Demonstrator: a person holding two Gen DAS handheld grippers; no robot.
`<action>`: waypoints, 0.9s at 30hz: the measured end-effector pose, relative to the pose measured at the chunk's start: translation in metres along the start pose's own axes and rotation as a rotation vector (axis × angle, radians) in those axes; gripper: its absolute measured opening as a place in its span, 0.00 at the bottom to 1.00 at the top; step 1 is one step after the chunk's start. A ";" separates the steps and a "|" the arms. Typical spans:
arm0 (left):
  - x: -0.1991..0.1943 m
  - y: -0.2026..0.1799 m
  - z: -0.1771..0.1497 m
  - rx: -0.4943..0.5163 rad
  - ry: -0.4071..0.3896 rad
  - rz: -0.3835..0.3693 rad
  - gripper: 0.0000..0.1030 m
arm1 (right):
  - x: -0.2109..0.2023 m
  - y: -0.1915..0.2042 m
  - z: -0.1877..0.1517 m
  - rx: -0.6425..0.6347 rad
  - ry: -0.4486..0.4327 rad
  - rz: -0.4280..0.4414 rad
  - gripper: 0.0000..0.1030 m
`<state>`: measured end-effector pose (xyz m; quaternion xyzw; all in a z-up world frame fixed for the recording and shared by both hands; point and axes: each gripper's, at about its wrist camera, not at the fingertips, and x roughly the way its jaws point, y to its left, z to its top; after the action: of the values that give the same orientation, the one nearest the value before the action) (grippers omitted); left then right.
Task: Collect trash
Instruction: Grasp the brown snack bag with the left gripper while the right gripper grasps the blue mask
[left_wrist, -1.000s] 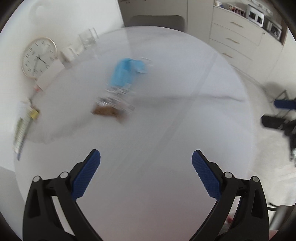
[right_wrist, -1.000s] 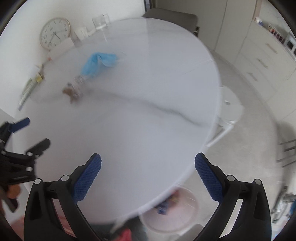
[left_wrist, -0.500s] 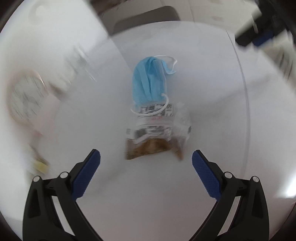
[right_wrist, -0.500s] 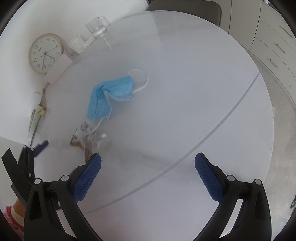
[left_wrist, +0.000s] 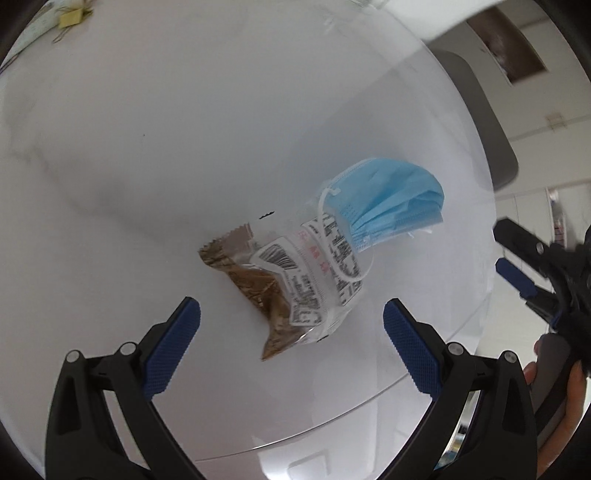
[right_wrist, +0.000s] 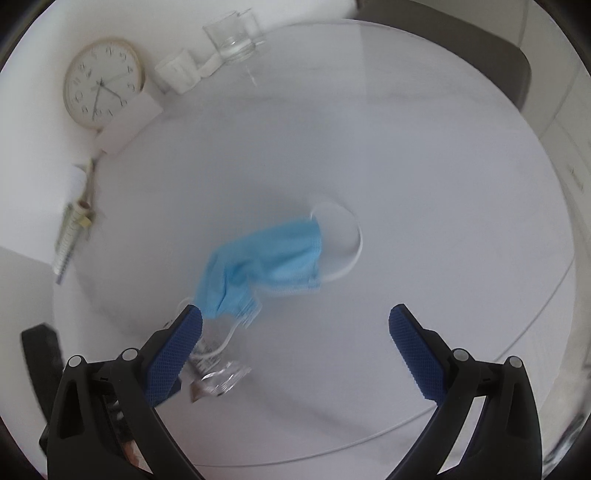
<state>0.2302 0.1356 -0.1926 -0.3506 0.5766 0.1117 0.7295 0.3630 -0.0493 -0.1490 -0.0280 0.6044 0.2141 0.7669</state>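
A crumpled clear snack wrapper (left_wrist: 295, 280) with brown crumbs and black print lies on the round white table (left_wrist: 184, 147). A folded blue face mask (left_wrist: 395, 206) rests partly over its far end. My left gripper (left_wrist: 291, 325) is open, just above the table with the wrapper's near end between its fingers. In the right wrist view the mask (right_wrist: 266, 262) lies ahead with its white ear loop (right_wrist: 347, 243) spread out. My right gripper (right_wrist: 295, 332) is open, its left finger covering part of the wrapper (right_wrist: 221, 369). The right gripper (left_wrist: 532, 280) also shows at the left view's edge.
A wall clock (right_wrist: 101, 83), a white card, a small white cup (right_wrist: 177, 70) and a glass (right_wrist: 232, 40) stand at the table's far edge. A spiral notebook (right_wrist: 70, 236) with clips lies at the left. A grey chair back (left_wrist: 480, 110) stands behind the table.
Both grippers have moved in over the table toward the wrapper and mask. The left one has swung around so the wrapper now lies between its open fingers.
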 end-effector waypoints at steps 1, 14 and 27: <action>0.001 -0.003 -0.001 -0.021 -0.009 0.020 0.92 | 0.003 0.000 0.006 -0.008 0.003 -0.003 0.97; 0.040 -0.031 -0.013 -0.094 -0.081 0.219 0.90 | 0.044 -0.004 0.030 0.071 0.176 0.067 0.97; 0.050 -0.045 -0.013 0.013 -0.108 0.227 0.79 | 0.066 0.049 0.048 -0.082 0.294 0.105 0.97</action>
<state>0.2613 0.0823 -0.2230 -0.2720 0.5732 0.2084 0.7443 0.4003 0.0291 -0.1873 -0.0589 0.7016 0.2720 0.6560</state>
